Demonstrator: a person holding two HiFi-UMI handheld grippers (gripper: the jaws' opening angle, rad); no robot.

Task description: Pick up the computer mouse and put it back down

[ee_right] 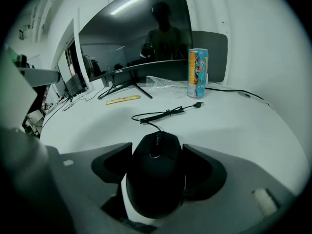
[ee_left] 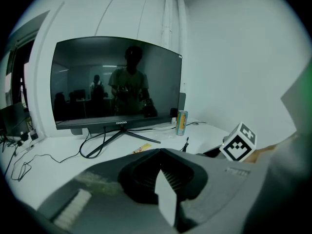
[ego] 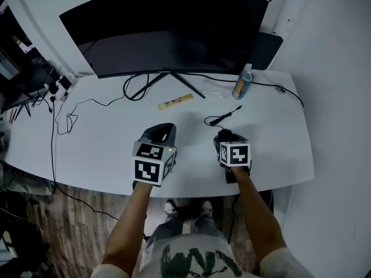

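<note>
**A:** What took up most of the scene?

**B:** A white desk point(ego: 98, 149) with a curved front edge. On its far side stood a wide, curved monitor point(ego: 168, 33) with a dark screen, on a stand with splayed legs.

**A:** And the grippers?

**B:** Both were low over the near part of the desk, side by side but apart. The left gripper point(ego: 164, 127) faced the monitor, and its jaws were pressed together with nothing between them. The right gripper point(ee_right: 157, 147) had its jaws spread wide, one set against each side of the mouse point(ee_right: 156, 179), pinching it.

**A:** So where exactly was the mouse?

**B:** Between the right gripper's jaws, near the front of the desk and right of centre, with its wheel end pointing toward the monitor. It was black. From the head view it was mostly hidden under the gripper. I couldn't tell whether its underside was touching the desk.

**A:** Anything smaller?

**B:** A tall drink can point(ego: 243, 84) stood upright by the monitor's right end, well beyond the mouse. A flat yellow strip point(ego: 175, 101) lay just in front of the stand's legs. The mouse's cord point(ee_right: 163, 113) curled loosely across the desk ahead of it, with its plug end lying on the bare surface.
</note>
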